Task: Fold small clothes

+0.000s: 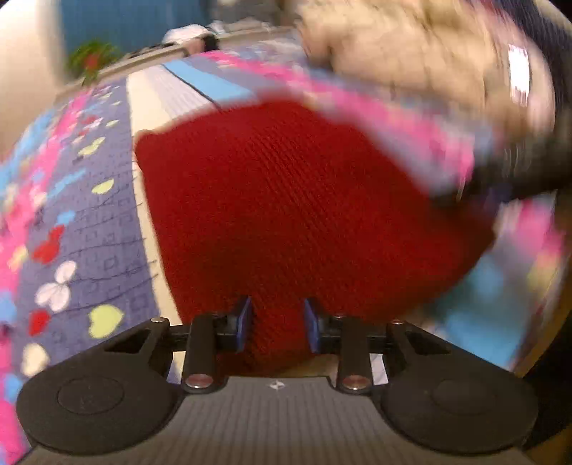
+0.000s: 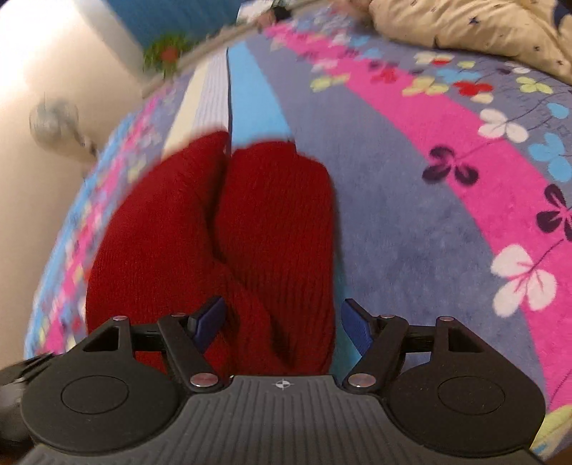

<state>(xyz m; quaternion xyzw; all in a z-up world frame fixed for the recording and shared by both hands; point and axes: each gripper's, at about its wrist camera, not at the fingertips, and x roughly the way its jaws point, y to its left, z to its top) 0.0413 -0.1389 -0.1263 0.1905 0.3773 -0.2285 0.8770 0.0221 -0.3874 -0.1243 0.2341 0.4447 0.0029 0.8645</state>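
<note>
Home bedroom, floral bedspread [image 2: 411, 214], cream duvet [image 2: 482, 32], potted plant [image 2: 168, 53]

Left tool [image 1: 277, 323] narrower than right tool [image 2: 282, 323]

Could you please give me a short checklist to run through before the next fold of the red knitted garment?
1. Left gripper has cloth between its jaws: ok; the red knitted garment fills the gap, though the jaws stand apart.
2. Right gripper grip: not ok; jaws wide, cloth only lying between them.
3. Garment lies on the floral purple-and-pink bedspread: ok.
4. Garment lies flat: not ok; the right wrist view shows two bunched lobes with a deep crease.
5. Far edge of the garment is free of the beige patterned quilt: ok in the right wrist view.
6. Sharp view from the left wrist: cannot tell; its right side is blurred.
</note>
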